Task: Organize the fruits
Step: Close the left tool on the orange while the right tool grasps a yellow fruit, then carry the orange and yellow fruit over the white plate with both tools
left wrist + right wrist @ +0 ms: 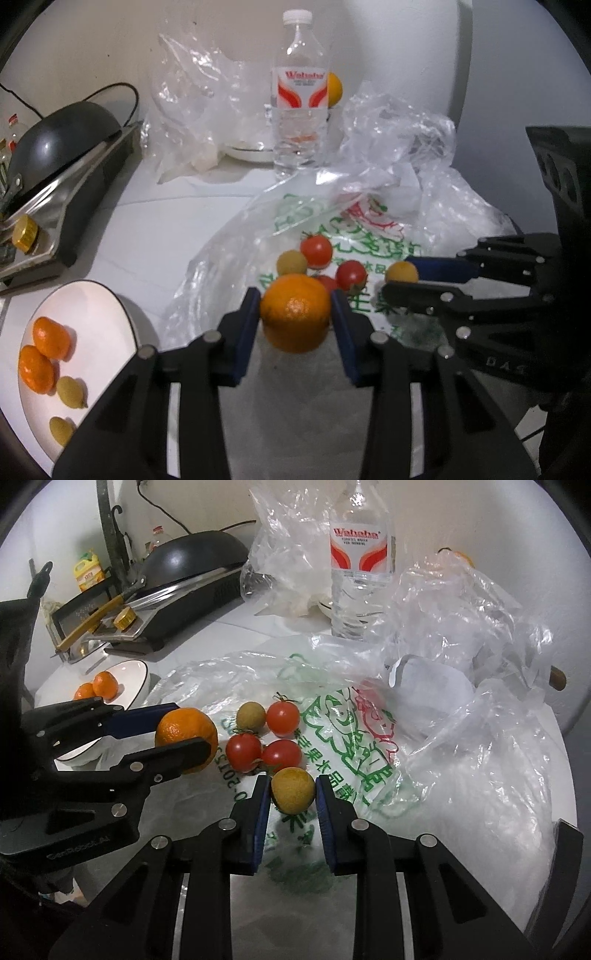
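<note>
Left gripper (pixel 295 314) clamps the orange (pixel 295 312) squarely between its pads. Right gripper (pixel 292 792) pinches a yellowish fruit (pixel 293 790), beside three tomatoes (pixel 243 752).

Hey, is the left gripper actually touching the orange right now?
Touching. In the left wrist view, both blue pads of the left gripper press against the sides of the orange, with no gap visible either side.
</note>
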Motion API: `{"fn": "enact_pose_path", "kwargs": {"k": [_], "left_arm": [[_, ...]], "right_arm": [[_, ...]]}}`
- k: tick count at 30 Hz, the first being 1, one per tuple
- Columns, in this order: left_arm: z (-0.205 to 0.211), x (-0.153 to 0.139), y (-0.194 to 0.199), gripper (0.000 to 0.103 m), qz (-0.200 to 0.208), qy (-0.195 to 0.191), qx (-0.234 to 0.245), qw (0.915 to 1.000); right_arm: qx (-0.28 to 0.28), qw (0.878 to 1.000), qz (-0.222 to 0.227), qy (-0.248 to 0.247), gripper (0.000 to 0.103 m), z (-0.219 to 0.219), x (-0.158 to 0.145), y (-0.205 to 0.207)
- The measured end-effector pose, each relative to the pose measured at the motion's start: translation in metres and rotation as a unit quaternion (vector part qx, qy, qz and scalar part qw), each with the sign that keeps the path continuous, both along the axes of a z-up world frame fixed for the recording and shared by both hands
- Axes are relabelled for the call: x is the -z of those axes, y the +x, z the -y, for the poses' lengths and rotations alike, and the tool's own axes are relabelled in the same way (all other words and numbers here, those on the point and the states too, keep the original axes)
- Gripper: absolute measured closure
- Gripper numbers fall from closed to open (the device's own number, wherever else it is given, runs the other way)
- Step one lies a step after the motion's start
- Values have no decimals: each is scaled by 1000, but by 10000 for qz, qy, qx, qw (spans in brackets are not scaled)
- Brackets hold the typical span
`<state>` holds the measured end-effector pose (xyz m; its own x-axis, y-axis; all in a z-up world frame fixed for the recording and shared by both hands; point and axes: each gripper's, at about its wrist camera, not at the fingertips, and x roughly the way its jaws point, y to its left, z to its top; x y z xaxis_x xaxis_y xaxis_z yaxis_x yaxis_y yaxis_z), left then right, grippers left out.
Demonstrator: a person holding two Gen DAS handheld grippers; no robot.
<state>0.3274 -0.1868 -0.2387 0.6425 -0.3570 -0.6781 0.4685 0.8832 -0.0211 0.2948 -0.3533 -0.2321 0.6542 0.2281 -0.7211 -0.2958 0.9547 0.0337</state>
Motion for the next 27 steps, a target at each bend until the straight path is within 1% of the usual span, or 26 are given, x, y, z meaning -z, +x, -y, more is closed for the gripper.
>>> {"fn": "enact_pose_path", "kwargs": {"k": [9,27], "left_arm": [[-13,-17,-21,63,206,-79,14,9998],[-61,-30,-51,63,422,-204,-128,9988]], "right_arm": [[-20,9998,167,-73,77,-15,-16,-17],[-221,9988,362,-233,77,-63,-34,-41]]}}
